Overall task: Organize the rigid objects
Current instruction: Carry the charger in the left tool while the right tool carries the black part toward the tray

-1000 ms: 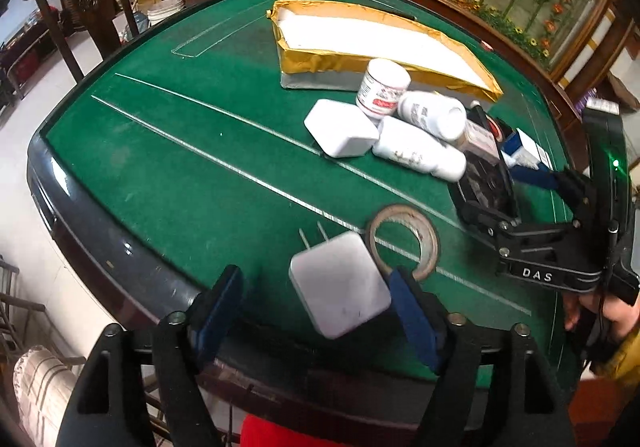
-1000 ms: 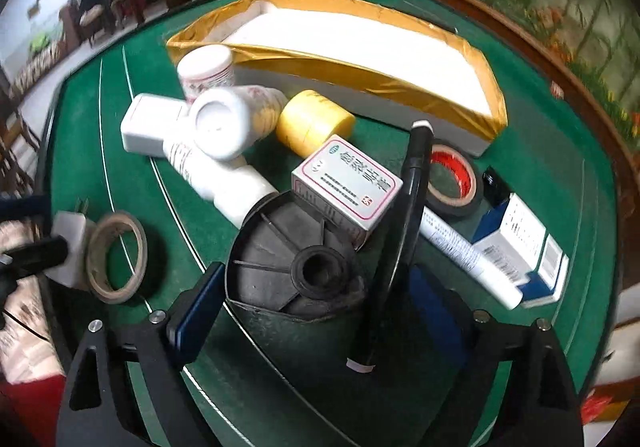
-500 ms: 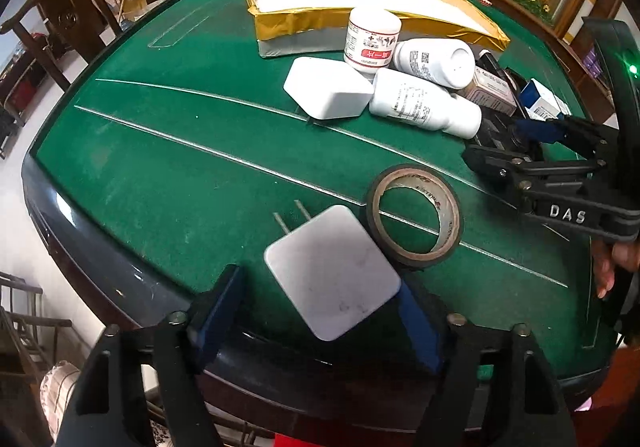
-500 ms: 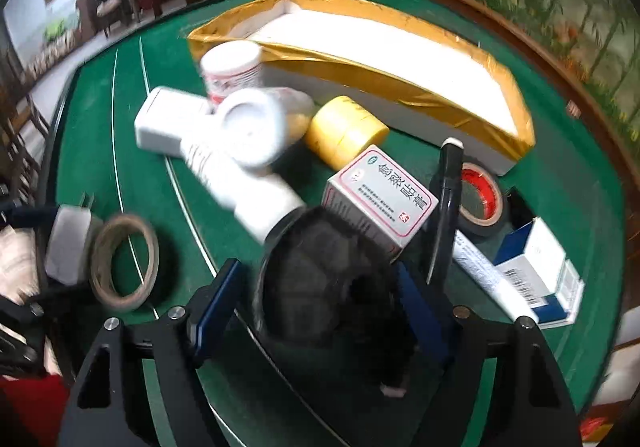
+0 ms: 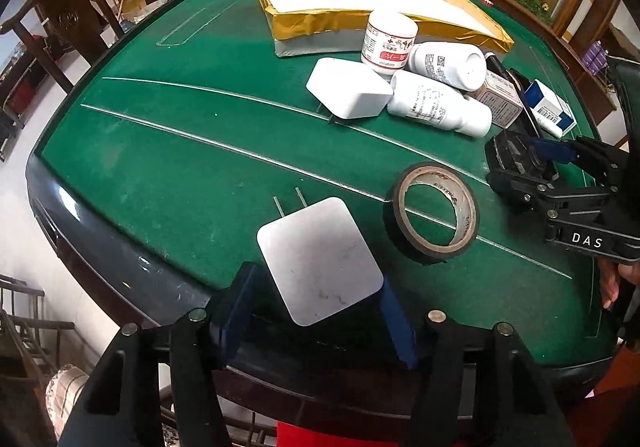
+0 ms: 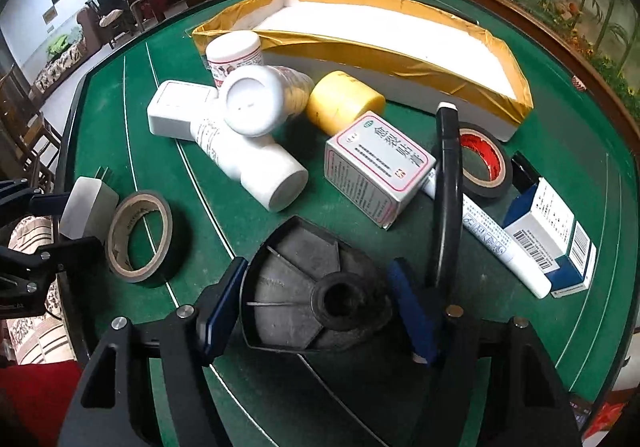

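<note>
Left tongs have just been closing around the white charger; right tongs clamp the black spool on the table.

Bright daylight, sharp focus, fisheye-warped edges

Left hand-held gripper: jaws have just been closing around the white charger; the blue pads now sit against its two sides, where a second ago gaps showed on both. The charger fills more of the left wrist view than before.

Right hand-held gripper: jaws narrower than a second ago, now bracketing the black ribbed disc. The black pen, earlier lying between the fingers, now lies outside the right-hand pad.
</note>
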The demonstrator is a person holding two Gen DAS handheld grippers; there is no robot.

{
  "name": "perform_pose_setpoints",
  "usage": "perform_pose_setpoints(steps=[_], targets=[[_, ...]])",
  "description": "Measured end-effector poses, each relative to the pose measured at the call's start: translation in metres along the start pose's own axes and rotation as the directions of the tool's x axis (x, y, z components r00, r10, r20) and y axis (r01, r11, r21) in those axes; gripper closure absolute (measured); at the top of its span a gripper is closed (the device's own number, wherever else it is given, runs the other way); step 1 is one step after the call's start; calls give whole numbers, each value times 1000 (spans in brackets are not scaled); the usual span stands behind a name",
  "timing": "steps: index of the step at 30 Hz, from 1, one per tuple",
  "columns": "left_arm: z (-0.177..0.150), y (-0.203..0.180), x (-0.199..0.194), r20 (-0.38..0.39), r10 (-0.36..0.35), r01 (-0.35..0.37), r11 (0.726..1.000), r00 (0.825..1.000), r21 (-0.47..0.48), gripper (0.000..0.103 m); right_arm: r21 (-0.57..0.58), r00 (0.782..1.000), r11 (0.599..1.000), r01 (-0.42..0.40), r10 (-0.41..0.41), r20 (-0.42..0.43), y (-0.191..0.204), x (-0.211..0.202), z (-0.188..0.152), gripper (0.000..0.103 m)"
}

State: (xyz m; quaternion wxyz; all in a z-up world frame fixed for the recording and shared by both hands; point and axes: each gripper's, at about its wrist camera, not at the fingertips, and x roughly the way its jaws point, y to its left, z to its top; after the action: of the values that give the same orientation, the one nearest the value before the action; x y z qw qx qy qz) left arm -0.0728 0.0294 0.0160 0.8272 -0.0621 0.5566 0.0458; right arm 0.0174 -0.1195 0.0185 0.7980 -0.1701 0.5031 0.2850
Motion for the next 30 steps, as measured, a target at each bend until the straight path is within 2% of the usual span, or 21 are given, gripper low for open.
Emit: perform_pose_setpoints(steps=[2, 7, 15, 30], targets=[[0, -1, -1, 9, 16, -16, 1000, 1000, 1, 48, 7, 1000, 1000, 5, -5, 5, 1, -1, -2, 33], [2, 8, 0, 18, 2, -1, 1000, 1000, -23, 48, 42, 1000, 999, -30, 30, 2, 0, -6, -1, 34], [17, 15, -7, 43, -3, 5, 999, 999, -41, 50, 68, 994, 995, -75, 70, 81, 3, -35, 15, 34], [50, 23, -38, 144, -71, 84, 993, 987, -85, 53, 89, 985, 993, -79, 64, 162, -6, -55, 49, 34]])
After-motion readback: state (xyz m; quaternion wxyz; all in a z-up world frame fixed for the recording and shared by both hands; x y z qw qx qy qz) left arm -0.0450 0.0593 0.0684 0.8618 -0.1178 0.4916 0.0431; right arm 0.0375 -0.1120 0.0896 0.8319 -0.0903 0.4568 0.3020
